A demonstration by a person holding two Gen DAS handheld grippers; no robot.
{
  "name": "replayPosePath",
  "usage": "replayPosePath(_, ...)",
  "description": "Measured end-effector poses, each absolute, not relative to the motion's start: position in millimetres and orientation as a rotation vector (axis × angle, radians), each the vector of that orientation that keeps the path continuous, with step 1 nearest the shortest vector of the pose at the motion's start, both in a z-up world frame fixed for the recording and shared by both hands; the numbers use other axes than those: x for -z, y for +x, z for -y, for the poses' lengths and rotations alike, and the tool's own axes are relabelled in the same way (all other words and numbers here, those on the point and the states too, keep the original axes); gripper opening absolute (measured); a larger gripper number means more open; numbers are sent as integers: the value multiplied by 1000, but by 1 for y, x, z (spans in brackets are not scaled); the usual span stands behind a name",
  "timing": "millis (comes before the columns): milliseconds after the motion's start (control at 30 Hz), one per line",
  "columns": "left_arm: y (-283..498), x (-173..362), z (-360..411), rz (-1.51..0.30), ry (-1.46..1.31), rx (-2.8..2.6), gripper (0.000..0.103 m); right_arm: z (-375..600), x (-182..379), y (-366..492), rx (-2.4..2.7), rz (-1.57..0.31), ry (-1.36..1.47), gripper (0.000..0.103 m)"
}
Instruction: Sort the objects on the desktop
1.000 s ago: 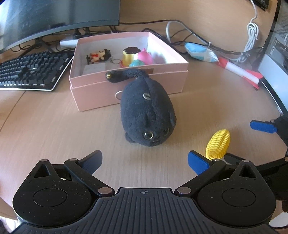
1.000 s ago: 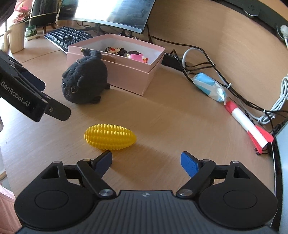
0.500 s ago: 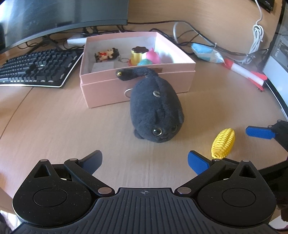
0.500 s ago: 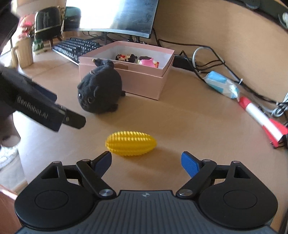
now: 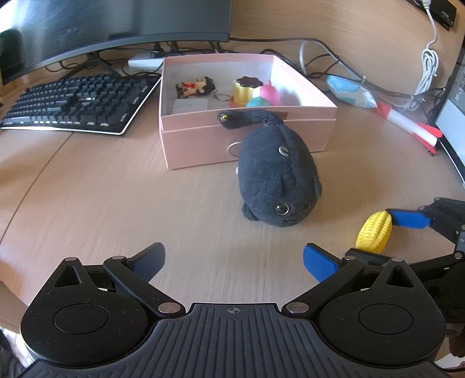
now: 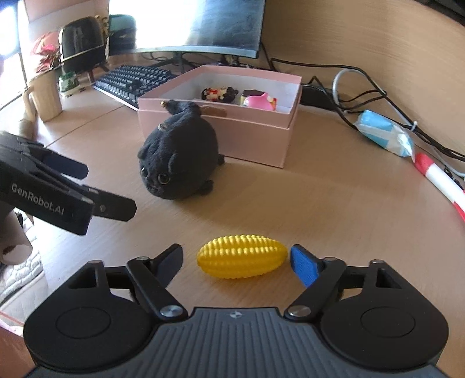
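Wooden desk (image 6: 334, 203) (monitor (image 5: 116, 26) behind); right gripper (image 6: 235, 258) closing around corn (image 6: 242, 260); left gripper (image 5: 234, 261) open.

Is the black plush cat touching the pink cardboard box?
Touching. In the left wrist view, the black plush cat's tail lies against the pink cardboard box's front wall.

matt fuzzy black plush cat (image 5: 277, 177), ridged glossy yellow plastic corn (image 6: 242, 256), pale wood-grain desk (image 5: 116, 209).

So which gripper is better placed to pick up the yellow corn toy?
Right. The right gripper has its closing jaws either side of the corn toy; the left gripper is open over bare desk, facing the black plush.
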State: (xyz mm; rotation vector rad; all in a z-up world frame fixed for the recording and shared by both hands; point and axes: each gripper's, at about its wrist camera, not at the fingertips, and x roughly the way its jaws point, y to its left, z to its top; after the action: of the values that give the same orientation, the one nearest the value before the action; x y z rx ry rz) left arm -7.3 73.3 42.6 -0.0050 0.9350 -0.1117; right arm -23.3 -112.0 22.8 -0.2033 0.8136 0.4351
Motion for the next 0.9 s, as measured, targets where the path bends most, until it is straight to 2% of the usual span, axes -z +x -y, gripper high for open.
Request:
replayPosePath(633,34,-38,-23,-832,84,199,102,142,-46,-49,-301,-779,-198,67)
replayPosePath(667,36,-37,-21,-831,95,195,101,143,-48,-50,-292,-775,-199,67)
replayPosePath(700,37,-36,-21,-833,101,193,93,145,-49,-51,-285,-770,-198,67)
replayPosePath(733,39,-36,-20,-840,105,193,79,147,-51,-52,-278,-767,-194,67)
replayPosePath(900,40,-35,-24,-845,94,190,74,153,-57,-59,-260,-750,-186,67)
